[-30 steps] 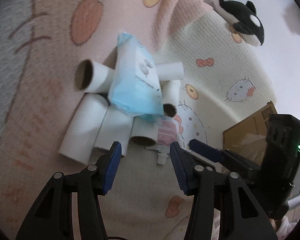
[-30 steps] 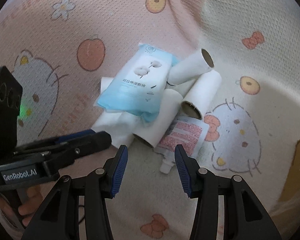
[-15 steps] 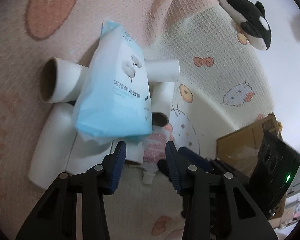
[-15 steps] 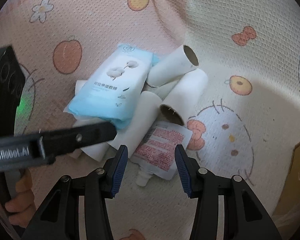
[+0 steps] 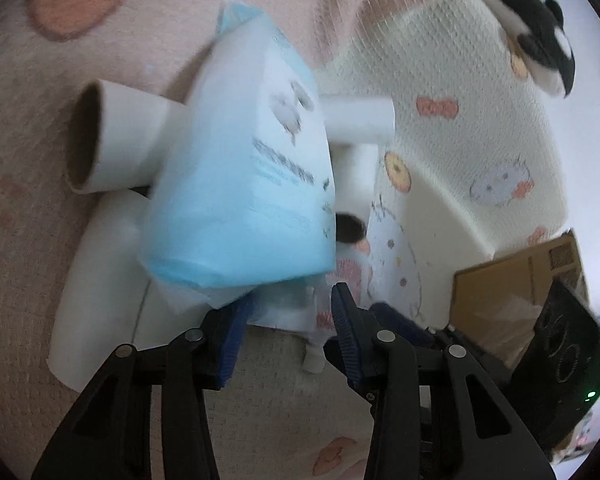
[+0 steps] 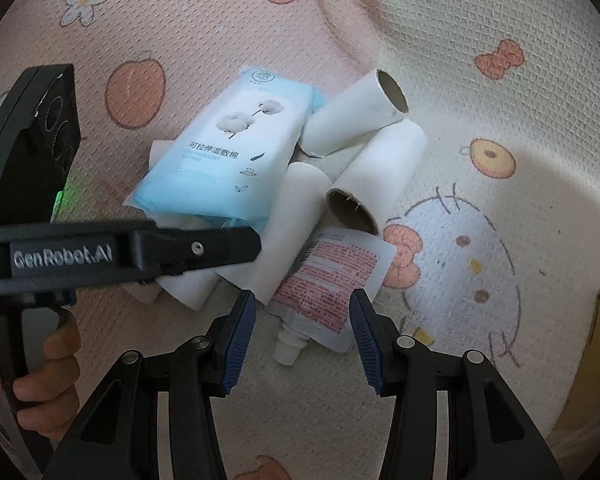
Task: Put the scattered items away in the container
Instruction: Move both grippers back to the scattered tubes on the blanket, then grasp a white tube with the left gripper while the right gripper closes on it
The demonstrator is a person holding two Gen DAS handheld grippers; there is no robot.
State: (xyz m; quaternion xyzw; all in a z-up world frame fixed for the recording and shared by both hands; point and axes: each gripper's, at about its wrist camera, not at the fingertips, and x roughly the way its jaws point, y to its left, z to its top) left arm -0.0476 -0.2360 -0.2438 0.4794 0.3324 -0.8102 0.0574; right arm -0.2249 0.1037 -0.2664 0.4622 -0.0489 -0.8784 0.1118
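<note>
Left hand-held gripper [image 5: 290, 320] half open, blue pads at the near edge of the blue wipes pack [image 5: 244, 184], not pinching. Pack lying atop white cardboard tubes [image 6: 374, 178] on the cartoon-print mat [image 6: 500, 60]. Right hand-held gripper [image 6: 302, 334] narrowly open, straddling the spout pouch [image 6: 328, 280], apart.

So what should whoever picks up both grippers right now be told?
Left claw: open, has just narrowed, at the near edge of the blue wet-wipe pack; grip not confirmed.
Right claw: open, straddling the spouted refill pouch, pads clear of it.
Cardboard tubes lie piled under and beside the pack on the cartoon-print mat.
Cardboard box at right.
Nothing visibly stowed; the whole pile remains.
</note>
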